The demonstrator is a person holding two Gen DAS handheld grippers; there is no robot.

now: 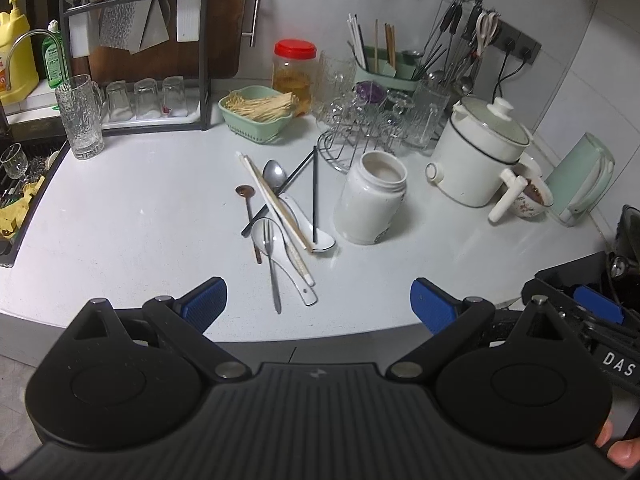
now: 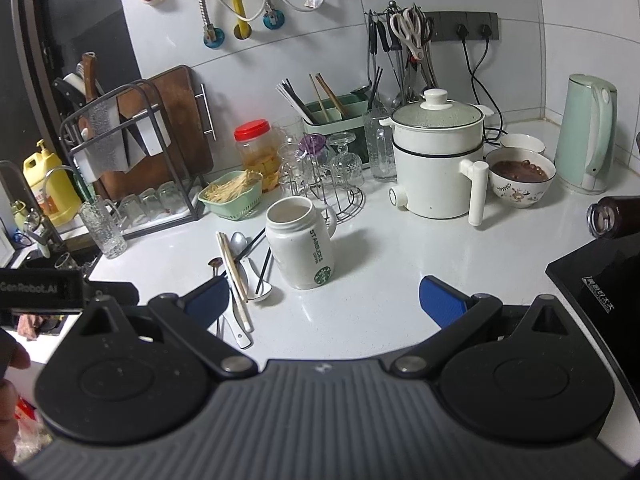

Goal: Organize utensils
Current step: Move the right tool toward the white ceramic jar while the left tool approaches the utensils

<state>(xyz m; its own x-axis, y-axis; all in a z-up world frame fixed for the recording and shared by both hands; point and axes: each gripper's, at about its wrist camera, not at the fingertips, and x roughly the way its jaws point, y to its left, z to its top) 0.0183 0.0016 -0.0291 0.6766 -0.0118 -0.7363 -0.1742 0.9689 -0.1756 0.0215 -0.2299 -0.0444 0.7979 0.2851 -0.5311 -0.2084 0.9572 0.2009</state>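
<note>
A loose pile of utensils (image 1: 280,220) lies on the white counter: wooden chopsticks (image 1: 276,204), black chopsticks (image 1: 315,196), a metal spoon (image 1: 274,174), a small brown spoon (image 1: 248,216), white ceramic spoons (image 1: 298,216) and a fork (image 1: 272,264). A white Starbucks mug (image 1: 370,200) stands empty just right of the pile; it also shows in the right wrist view (image 2: 302,240), with the pile (image 2: 240,272) to its left. My left gripper (image 1: 318,304) is open and empty at the counter's front edge, before the pile. My right gripper (image 2: 324,304) is open and empty, before the mug.
A green utensil caddy (image 2: 340,116) with chopsticks stands at the back wall. A white electric pot (image 2: 436,168), a bowl of food (image 2: 520,178), a green kettle (image 2: 588,136), a glass rack (image 1: 360,128), a green basket (image 1: 256,114), a dish rack (image 1: 136,52) and a sink (image 1: 24,196) surround the work area.
</note>
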